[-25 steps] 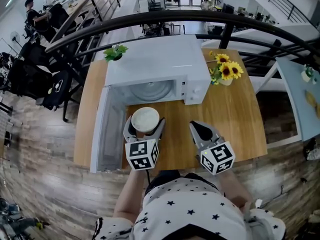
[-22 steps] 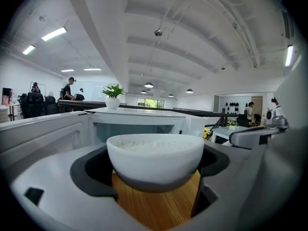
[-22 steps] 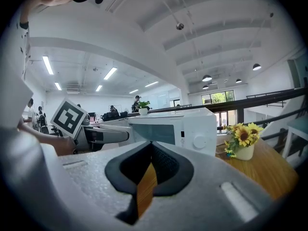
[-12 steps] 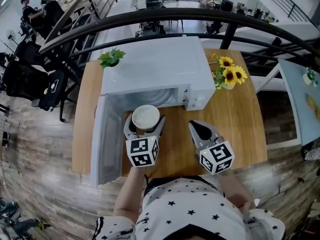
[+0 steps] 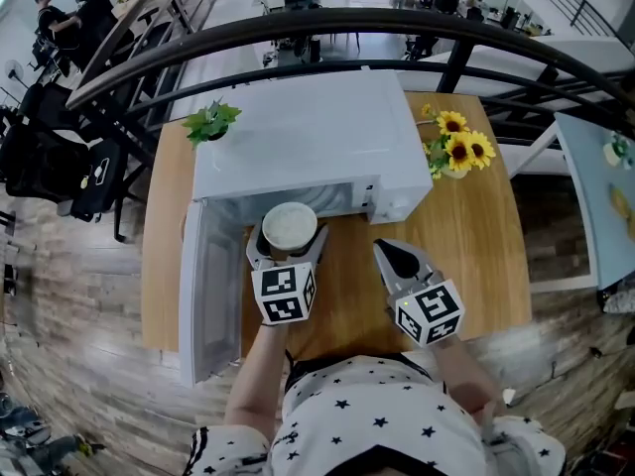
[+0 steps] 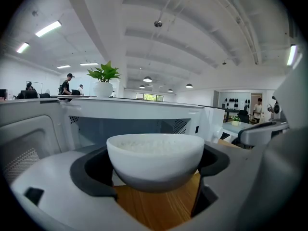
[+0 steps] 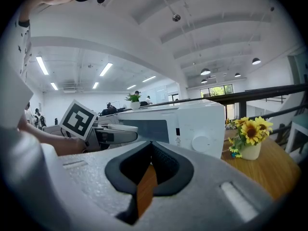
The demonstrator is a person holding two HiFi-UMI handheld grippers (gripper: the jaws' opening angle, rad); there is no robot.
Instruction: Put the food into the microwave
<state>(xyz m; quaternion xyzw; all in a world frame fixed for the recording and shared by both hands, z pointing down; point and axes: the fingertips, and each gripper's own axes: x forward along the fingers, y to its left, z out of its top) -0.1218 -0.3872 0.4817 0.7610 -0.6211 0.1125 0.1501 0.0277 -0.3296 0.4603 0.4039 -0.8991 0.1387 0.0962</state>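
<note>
A white bowl of rice (image 5: 289,225) (image 6: 155,159) is held in my left gripper (image 5: 287,241) (image 6: 156,179), whose jaws are shut on the bowl's sides. The bowl hangs just in front of the open cavity of the white microwave (image 5: 308,142) (image 6: 139,117). The microwave door (image 5: 208,286) is swung open to the left. My right gripper (image 5: 399,259) (image 7: 147,177) is shut with nothing in it, over the wooden table (image 5: 466,246) to the right of the bowl, below the microwave's control panel (image 7: 202,131).
A vase of sunflowers (image 5: 451,147) (image 7: 252,138) stands right of the microwave. A small green plant (image 5: 208,122) sits at the table's back left corner. A black railing (image 5: 298,33) runs behind the table. People sit at desks far left (image 5: 60,18).
My left gripper has carried the bowl a little forward, closer to the microwave's opening. The right gripper has stayed in place.
</note>
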